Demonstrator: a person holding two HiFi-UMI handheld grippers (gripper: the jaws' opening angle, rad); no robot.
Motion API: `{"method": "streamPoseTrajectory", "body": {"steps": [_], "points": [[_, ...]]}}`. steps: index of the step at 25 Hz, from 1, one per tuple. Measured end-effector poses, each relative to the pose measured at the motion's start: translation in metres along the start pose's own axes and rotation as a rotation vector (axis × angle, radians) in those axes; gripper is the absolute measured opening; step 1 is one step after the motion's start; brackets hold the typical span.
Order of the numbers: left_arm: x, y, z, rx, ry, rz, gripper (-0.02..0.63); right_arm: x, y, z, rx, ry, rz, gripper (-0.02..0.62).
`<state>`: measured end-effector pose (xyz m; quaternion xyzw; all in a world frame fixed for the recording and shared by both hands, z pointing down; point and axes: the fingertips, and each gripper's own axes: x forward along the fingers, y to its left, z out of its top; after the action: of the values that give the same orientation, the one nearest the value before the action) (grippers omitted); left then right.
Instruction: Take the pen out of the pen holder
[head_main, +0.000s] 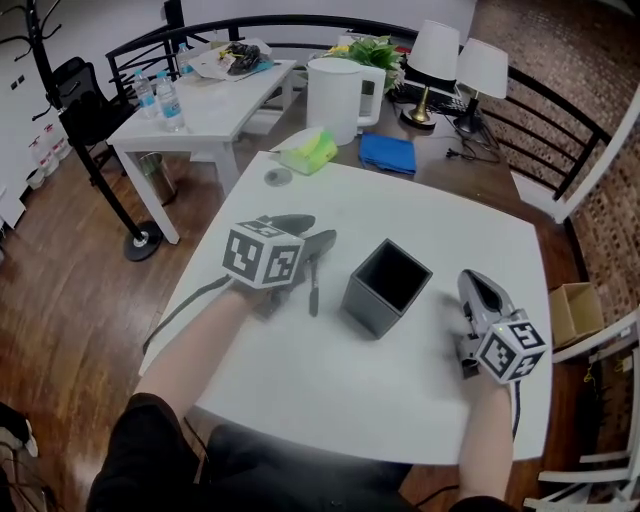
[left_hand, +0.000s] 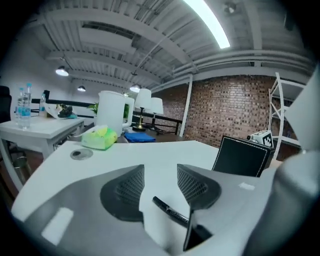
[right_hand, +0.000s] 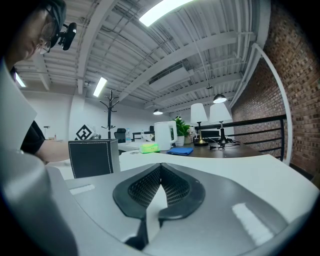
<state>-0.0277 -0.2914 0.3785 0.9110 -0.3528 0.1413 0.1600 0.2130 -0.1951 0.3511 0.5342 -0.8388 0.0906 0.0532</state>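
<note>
The dark square pen holder (head_main: 388, 288) stands upright in the middle of the white table (head_main: 420, 215); its inside looks empty. It also shows in the left gripper view as the pen holder (left_hand: 240, 157) and in the right gripper view as the pen holder (right_hand: 94, 157). A black pen (head_main: 313, 288) lies flat on the table to its left. My left gripper (head_main: 316, 238) hovers over the pen, jaws open; the pen (left_hand: 172, 214) lies loose between them, nearer the right pad. My right gripper (head_main: 470, 282) rests right of the holder, its pads (right_hand: 172, 182) shut on nothing.
Behind the table stand a white kettle (head_main: 335, 98), a green object (head_main: 310, 150), a blue cloth (head_main: 388, 153) and two lamps (head_main: 455, 70). A small round disc (head_main: 278, 177) lies at the far table edge. A side table (head_main: 215, 105) with bottles is far left.
</note>
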Motion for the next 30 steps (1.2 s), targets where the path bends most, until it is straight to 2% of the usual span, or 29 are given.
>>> {"method": "streamPoseTrajectory", "body": {"steps": [3, 6, 8, 10, 14, 16, 23, 30], "points": [[-0.018, 0.000, -0.001, 0.057, -0.045, -0.006, 0.207, 0.000, 0.000, 0.000, -0.002, 0.000, 0.000, 0.014], [-0.037, 0.003, -0.002, 0.060, -0.104, -0.009, 0.191, -0.001, 0.001, 0.000, -0.003, 0.003, 0.002, 0.014], [-0.048, 0.008, -0.001, 0.062, -0.138, 0.016, 0.167, -0.002, 0.002, 0.001, -0.008, 0.002, 0.003, 0.014], [-0.054, 0.016, -0.002, 0.064, -0.139, 0.066, 0.124, -0.001, 0.002, 0.004, -0.014, -0.001, 0.001, 0.014], [-0.061, 0.030, -0.001, 0.017, -0.163, 0.141, 0.044, -0.001, 0.000, 0.001, -0.003, 0.000, -0.009, 0.014], [-0.063, 0.030, 0.000, 0.031, -0.178, 0.163, 0.006, -0.002, 0.000, 0.001, -0.001, 0.002, -0.017, 0.014], [-0.065, 0.028, 0.002, 0.046, -0.197, 0.164, 0.002, -0.002, 0.000, 0.001, -0.001, -0.003, -0.043, 0.012], [-0.066, 0.026, 0.002, 0.050, -0.207, 0.160, 0.002, 0.000, 0.009, 0.000, 0.000, 0.000, -0.031, 0.012]]}}
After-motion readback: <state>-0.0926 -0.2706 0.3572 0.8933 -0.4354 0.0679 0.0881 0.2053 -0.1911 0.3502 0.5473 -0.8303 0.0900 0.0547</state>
